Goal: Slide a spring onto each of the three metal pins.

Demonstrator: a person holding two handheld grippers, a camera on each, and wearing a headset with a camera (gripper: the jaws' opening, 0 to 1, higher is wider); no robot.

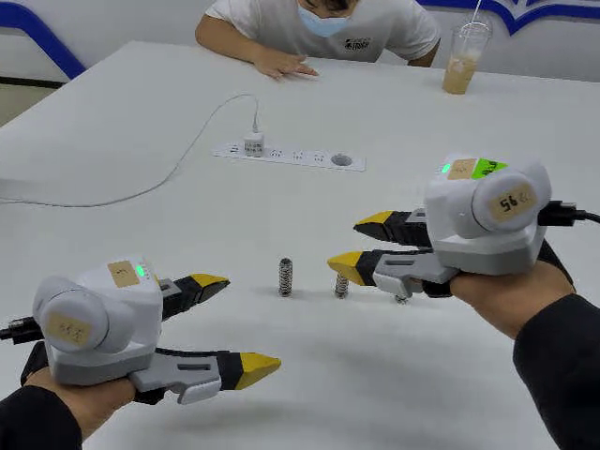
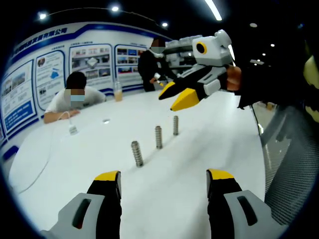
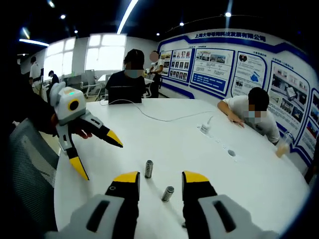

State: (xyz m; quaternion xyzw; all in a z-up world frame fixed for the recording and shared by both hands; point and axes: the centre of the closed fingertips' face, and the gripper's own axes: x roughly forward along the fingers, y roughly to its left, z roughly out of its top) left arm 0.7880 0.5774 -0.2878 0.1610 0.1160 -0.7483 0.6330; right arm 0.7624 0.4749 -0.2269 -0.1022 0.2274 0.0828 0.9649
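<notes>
- The left gripper [image 1: 234, 322] hangs low over the bench [image 1: 141, 122] at its near left side, with its jaws spread wide and empty.
- The right gripper [image 1: 359, 242] has its jaws parted a moderate way, gripping nothing. Its lower yellow tip is just beside the second spring [image 1: 341, 286].
- Three springs stand upright in a row. The first spring [image 1: 286, 277] is nearest the left gripper, and the third spring [image 2: 176, 125] lies under the right gripper. I cannot tell whether a pin runs inside each one.
- Bare bench lies between the left jaws and the row.
- More open surface reaches from the row to the power strip [image 1: 291, 155].
- A white plug [image 1: 253, 142] sits in the strip, and its cable [image 1: 178, 169] trails off to the left.
- In the left gripper view the bench rim curves past a mesh chair [image 2: 281, 164].
- At the far edge a person's hand [image 1: 284, 66] rests on the bench, well apart from a drink cup [image 1: 463, 58].
- A sticker [image 1: 511, 202] on the right gripper seems to read "56".
- The wall boards [image 3: 214, 64] carry blue headings too small to read.
</notes>
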